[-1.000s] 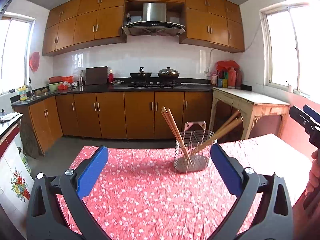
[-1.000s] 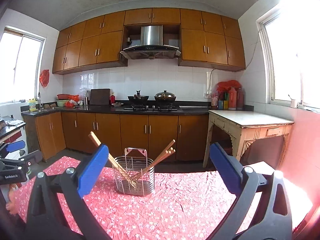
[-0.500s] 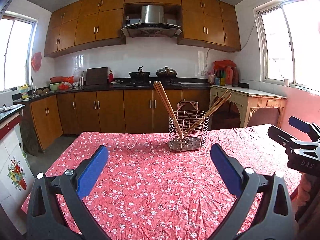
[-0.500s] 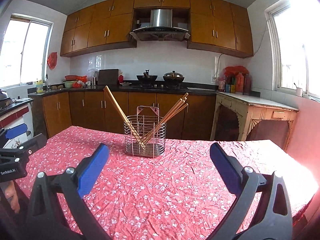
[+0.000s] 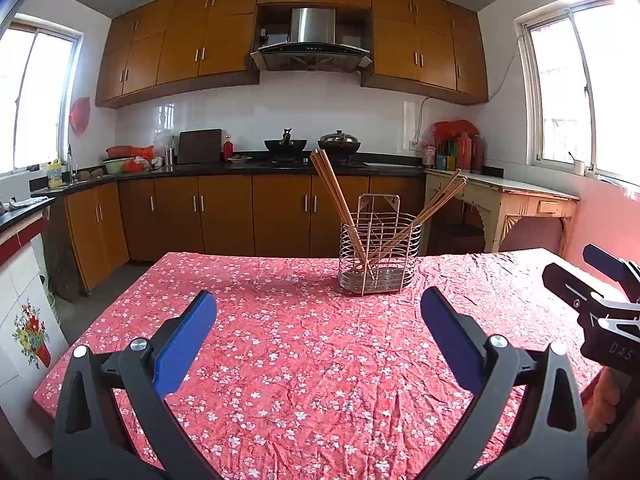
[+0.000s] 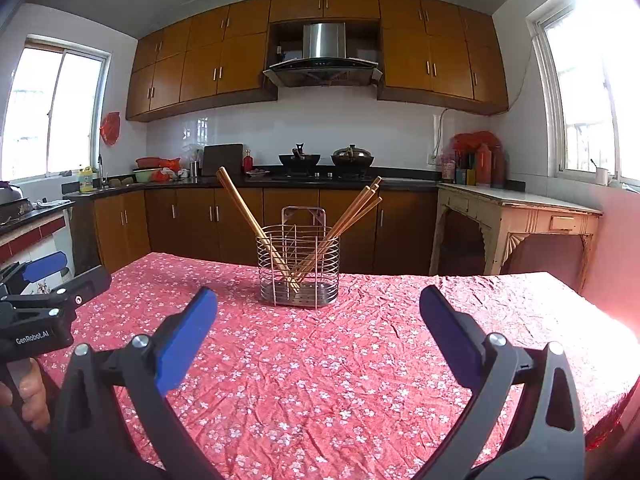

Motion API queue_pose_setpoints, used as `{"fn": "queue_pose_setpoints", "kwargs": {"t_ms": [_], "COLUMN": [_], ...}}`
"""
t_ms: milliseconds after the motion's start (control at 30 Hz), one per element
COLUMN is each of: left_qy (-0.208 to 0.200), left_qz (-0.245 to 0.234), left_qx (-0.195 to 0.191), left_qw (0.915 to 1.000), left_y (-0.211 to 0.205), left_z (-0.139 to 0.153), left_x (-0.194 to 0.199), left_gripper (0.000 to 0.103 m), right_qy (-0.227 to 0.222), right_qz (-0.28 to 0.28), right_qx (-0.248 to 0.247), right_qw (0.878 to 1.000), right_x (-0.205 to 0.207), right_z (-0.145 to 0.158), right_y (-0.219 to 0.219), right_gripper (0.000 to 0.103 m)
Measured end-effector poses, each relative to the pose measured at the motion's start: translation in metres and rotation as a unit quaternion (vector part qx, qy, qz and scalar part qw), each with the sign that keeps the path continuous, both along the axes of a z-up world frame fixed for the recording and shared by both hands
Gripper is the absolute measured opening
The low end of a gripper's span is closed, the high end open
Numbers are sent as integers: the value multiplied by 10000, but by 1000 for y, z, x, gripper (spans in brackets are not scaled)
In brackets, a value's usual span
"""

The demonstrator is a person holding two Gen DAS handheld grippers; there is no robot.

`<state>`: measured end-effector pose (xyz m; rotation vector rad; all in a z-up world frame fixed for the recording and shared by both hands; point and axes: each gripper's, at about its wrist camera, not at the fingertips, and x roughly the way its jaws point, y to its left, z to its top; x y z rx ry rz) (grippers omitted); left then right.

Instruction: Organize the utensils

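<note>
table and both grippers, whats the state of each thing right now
left gripper: open, holding nothing
right gripper: open, holding nothing
wire utensil holder: upright on the tablecloth
chopsticks: in the holder, leaning out to both sides
floral tablecloth: spread over the table, wrinkled

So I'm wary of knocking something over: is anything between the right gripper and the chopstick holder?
Nothing visible. Only bare floral tablecloth lies between the open right gripper and the wire chopstick holder; the left gripper sits off to the side.
</note>
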<state>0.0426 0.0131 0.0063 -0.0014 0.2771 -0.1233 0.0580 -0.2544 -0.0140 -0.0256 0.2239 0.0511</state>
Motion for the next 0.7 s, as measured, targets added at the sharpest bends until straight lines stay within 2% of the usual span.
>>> {"fn": "queue_pose_setpoints", "kwargs": {"t_ms": [700], "left_qy": [-45], "left_qz": [42], "left_qx": [-43], "left_qw": [10000], "left_y": [4], "left_z": [-2], "left_x": [1], "left_gripper": [101], "right_qy": [27], "right_qz": [-15], "right_qx": [-1], "right_qw": [10000], "right_x": [-1], "right_z": [-7], "right_y": [4], "right_gripper": [99]}}
